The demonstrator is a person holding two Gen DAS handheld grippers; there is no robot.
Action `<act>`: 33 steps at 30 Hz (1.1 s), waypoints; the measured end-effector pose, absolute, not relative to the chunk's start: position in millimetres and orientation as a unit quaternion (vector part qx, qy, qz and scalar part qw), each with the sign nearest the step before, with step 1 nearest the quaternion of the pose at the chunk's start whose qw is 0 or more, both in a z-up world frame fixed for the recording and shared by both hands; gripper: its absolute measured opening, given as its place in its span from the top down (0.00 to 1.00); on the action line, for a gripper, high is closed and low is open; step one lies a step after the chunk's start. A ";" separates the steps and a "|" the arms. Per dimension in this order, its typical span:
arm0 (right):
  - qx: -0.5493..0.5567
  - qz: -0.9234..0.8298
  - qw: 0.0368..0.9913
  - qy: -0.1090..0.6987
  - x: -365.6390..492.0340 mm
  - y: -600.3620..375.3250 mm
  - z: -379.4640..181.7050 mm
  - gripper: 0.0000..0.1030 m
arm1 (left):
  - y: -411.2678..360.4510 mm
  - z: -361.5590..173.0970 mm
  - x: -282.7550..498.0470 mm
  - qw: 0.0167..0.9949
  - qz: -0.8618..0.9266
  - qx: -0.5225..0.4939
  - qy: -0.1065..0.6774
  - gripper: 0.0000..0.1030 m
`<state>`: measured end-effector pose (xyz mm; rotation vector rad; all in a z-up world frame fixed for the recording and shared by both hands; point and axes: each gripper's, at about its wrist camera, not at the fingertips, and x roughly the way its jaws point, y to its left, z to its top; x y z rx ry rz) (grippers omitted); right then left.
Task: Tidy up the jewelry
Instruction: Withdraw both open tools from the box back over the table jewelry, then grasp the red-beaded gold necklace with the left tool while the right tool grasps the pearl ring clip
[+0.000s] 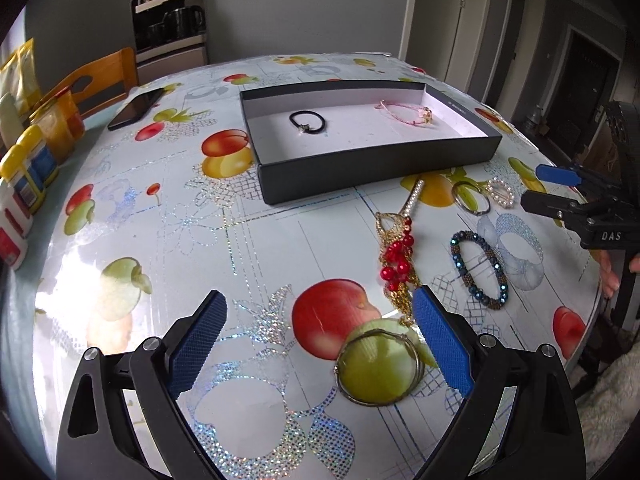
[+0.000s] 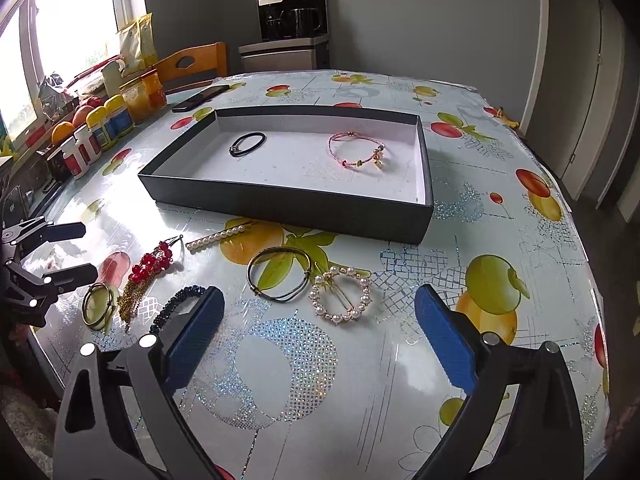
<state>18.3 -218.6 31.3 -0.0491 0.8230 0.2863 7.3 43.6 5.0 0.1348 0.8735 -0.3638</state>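
Both grippers hang over the near edge of the table with nothing between their blue pads: left gripper (image 1: 320, 344) spread wide, right gripper (image 2: 320, 344) spread wide too, neither touching any piece. Nearest the left one lies a thin gold wire bangle (image 1: 378, 366), just beside its right pad; past it a red-bead and gold-chain cluster (image 1: 396, 258) and a dark blue beaded bracelet (image 1: 480, 270). In front of the right gripper sit a round pearl-studded hair clip (image 2: 342, 295) and a dark double-band bangle (image 2: 280, 276), touching or nearly so, then a straight pearl bar clip (image 2: 216, 238) closer to the box. Farther back, the shallow black cardboard box with white lining (image 2: 280, 204) holds only two items: a black elastic hair tie (image 2: 247, 143) and a pink cord bracelet with gold charms (image 2: 356, 151), well apart. Judgement: early in the task, two pieces stowed, six still loose on the table. Surface is a glossy fruit-print tablecloth (image 2: 500, 220) with glare. Beyond: black phone (image 1: 136, 109), jars and bottles along the window side, wooden chair (image 1: 100, 76), grey wall, a cabinet with kettles.
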 end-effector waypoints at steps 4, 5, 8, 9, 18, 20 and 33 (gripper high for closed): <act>-0.026 0.136 0.905 0.402 17.9 -220.9 29.5 0.26 | 32.1 4.4 7.3 0.885 -0.193 0.072 0.418 0.11; -0.026 0.137 0.904 0.404 18.1 -220.7 29.0 0.28 | 28.0 5.2 10.1 0.885 -0.195 0.071 0.417 0.15; -0.023 0.139 0.903 0.406 19.3 -220.8 28.4 0.35 | 15.6 7.7 19.0 0.884 -0.208 0.072 0.413 0.24; -0.023 0.139 0.903 0.406 19.5 -220.8 28.3 0.37 | 11.4 7.3 21.9 0.882 -0.211 0.075 0.415 0.26; -0.032 0.124 0.899 0.419 31.2 -224.9 20.0 0.54 | -13.6 -5.1 42.3 0.866 -0.231 0.094 0.433 0.50; -0.030 0.118 0.900 0.418 34.8 -229.0 20.3 0.58 | -15.0 -7.4 45.8 0.864 -0.231 0.096 0.437 0.55; -0.067 0.160 0.882 0.438 37.3 -219.3 9.3 0.52 | -17.4 -9.3 46.6 0.865 -0.228 0.109 0.433 0.77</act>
